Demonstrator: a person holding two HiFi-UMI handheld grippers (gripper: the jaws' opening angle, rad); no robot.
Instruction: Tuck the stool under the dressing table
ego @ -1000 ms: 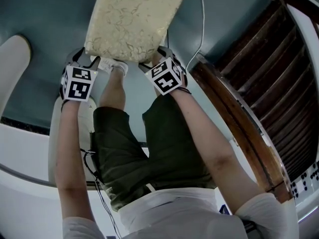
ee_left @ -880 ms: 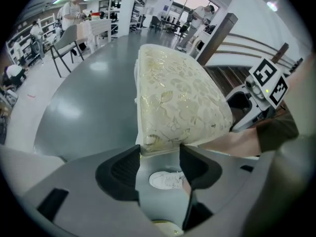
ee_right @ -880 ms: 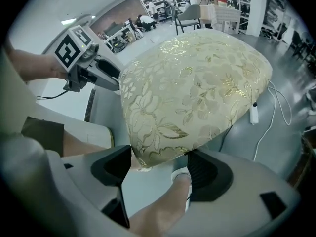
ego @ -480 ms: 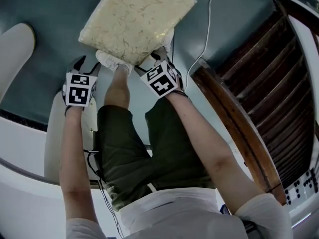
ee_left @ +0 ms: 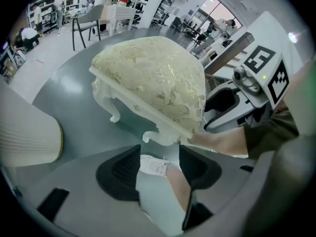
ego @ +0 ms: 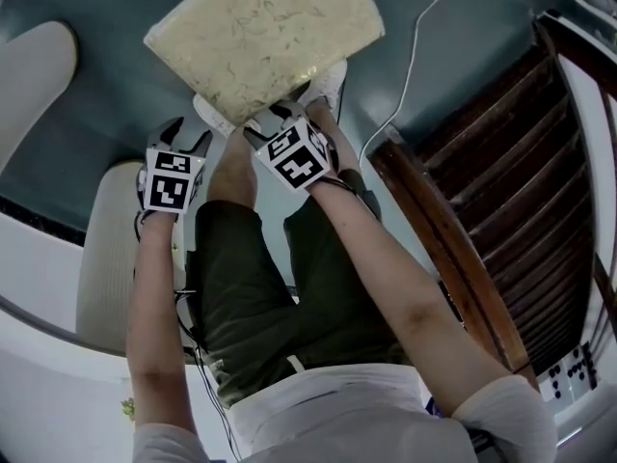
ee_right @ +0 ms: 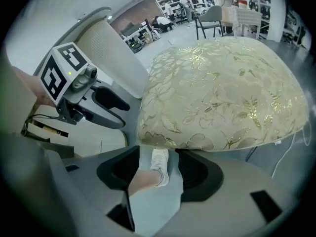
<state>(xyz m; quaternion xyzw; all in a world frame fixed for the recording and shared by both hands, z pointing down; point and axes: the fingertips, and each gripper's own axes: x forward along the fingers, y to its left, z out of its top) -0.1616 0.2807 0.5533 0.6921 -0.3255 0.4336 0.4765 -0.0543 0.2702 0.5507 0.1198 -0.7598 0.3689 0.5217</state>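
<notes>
The stool [ego: 265,37] has a cream floral cushion and white carved legs and stands on the grey-green floor at the top of the head view. My right gripper [ego: 277,117] is at its near corner. The cushion edge [ee_right: 222,93] lies just beyond the tips. Its jaws have just been closing, with nothing between them, so my right gripper [ee_right: 157,169] is open. My left gripper [ego: 181,131] is off the stool's near-left side, a little apart from it. It has narrowed slightly, and my left gripper [ee_left: 158,166] is open and empty, facing the stool [ee_left: 153,83].
The person's white shoes [ego: 214,116] stand under the stool's near edge. A dark wooden slatted structure [ego: 501,210] runs along the right. A cream padded piece [ego: 34,75] lies at the left, white curved furniture [ego: 48,355] at the lower left. A white cable [ego: 424,27] crosses the floor.
The stool has turned, so a corner now points at the person. The left gripper has come away from its near-left corner. The right gripper moved left along with the near corner.
</notes>
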